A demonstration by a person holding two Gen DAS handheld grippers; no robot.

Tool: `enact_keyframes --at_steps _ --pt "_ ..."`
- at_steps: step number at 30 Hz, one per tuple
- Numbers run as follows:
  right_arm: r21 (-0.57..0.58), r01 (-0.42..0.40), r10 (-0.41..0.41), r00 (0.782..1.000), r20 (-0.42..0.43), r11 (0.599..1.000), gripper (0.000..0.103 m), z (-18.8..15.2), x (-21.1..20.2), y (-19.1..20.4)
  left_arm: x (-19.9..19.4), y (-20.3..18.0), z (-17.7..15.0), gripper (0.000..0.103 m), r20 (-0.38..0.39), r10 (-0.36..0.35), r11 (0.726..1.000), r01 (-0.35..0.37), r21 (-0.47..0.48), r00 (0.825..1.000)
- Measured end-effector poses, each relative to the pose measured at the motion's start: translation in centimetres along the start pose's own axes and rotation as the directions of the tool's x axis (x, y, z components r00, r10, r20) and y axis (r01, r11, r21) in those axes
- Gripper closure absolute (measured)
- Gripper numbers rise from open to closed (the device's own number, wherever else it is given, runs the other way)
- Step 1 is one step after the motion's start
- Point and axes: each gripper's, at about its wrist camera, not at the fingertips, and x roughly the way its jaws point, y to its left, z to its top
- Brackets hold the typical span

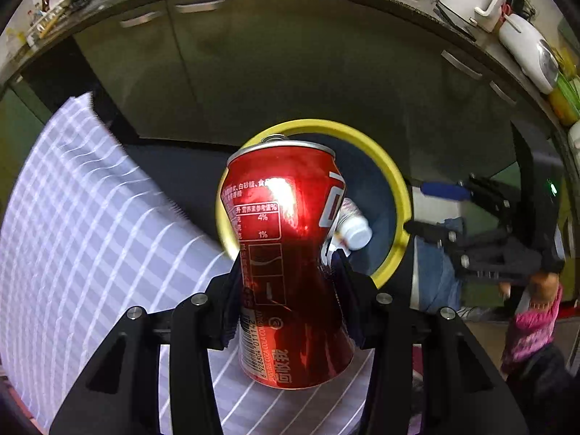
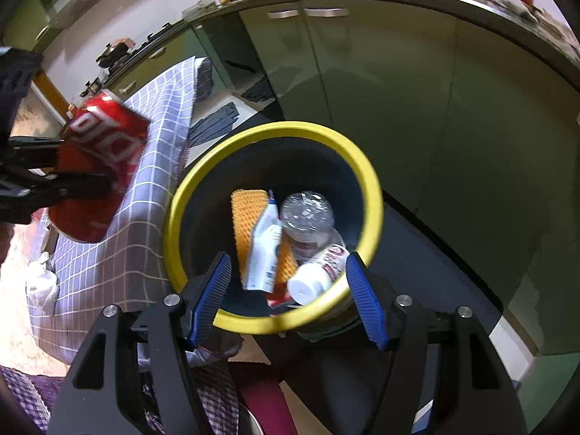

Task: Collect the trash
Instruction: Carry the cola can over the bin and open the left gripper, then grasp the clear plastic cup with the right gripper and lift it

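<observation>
Can being carried beside bin rim.
Dented red can (image 1: 290,253) is being clamped by left claw (image 1: 290,301); right claw (image 2: 286,301) is being held apart, empty, over the yellow-rimmed bin (image 2: 373,195).
</observation>
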Motion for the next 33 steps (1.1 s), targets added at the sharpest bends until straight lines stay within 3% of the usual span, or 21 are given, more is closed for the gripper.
enact_keyframes --at_steps 4,6,7,12,20,26,33 --pt "0.02 -0.004 0.004 1.0 0.005 1.0 0.04 -0.2 -0.2 -0.9 3.0 -1.2 1.8 0.056 -0.011 -0.007 0.999 0.007 -0.032 1.0" --pt "0.027 -0.007 0.007 1.0 0.008 1.0 0.04 -0.5 -0.2 -1.2 4.0 -1.4 2.2 0.036 -0.007 0.007 0.999 -0.008 -0.044 1.0" --pt "0.03 -0.009 0.008 1.0 0.008 0.999 0.04 -0.6 -0.2 -1.3 4.1 -1.5 2.4 0.034 0.007 0.014 0.999 -0.014 -0.049 1.0" --pt "0.034 -0.021 0.021 1.0 0.009 0.999 0.04 -0.8 0.0 -1.4 1.8 -1.5 1.3 0.033 0.106 0.041 0.997 -0.034 -0.062 0.993" --pt "0.003 -0.034 0.034 0.999 -0.007 0.999 0.04 -0.4 0.6 -0.1 -4.7 0.0 -6.2 0.024 0.253 0.052 0.994 -0.026 -0.105 0.966" --pt "-0.06 -0.048 0.046 0.998 -0.038 0.997 0.039 0.2 1.3 2.7 -8.1 2.7 -12.9 0.019 0.339 0.169 0.974 -0.104 -0.202 0.926" --pt "-0.216 -0.091 0.074 0.993 -0.088 0.972 0.039 1.8 2.9 9.4 -10.4 7.3 -22.4 0.016 0.328 0.295 0.917 -0.171 -0.359 0.898"
